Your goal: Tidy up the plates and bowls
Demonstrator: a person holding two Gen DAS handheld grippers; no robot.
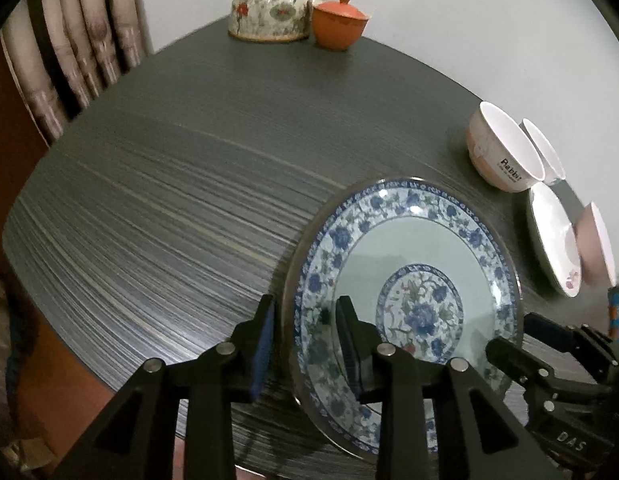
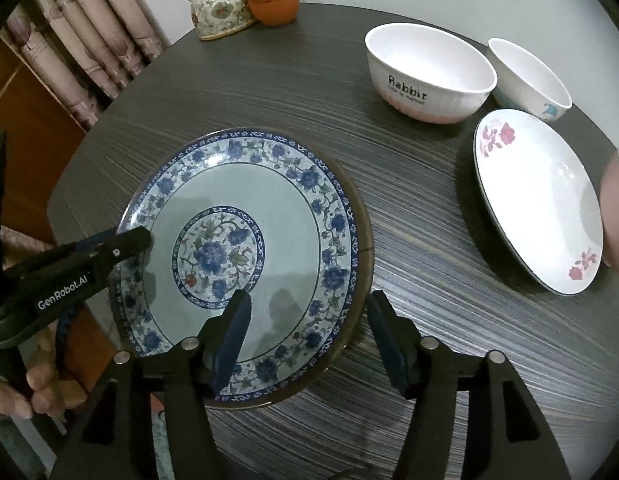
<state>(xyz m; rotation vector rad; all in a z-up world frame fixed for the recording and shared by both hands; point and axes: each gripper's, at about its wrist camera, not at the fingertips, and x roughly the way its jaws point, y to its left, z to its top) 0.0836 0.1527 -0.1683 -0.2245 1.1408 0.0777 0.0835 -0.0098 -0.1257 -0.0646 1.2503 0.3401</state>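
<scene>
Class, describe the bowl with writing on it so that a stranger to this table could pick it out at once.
Start at the dark round table and look to its far right side, where two white bowls stand side by side behind a rose-patterned plate. The lettered bowl is the larger, left one; unlike the smaller bowl, it has "Rabbit" printed in black on its side.

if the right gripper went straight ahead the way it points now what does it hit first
Most likely the blue flowered plate: the right gripper is open and straddles its near right rim, one finger over the plate, the other outside. Whether the rim is level with the fingers is unclear.
</scene>
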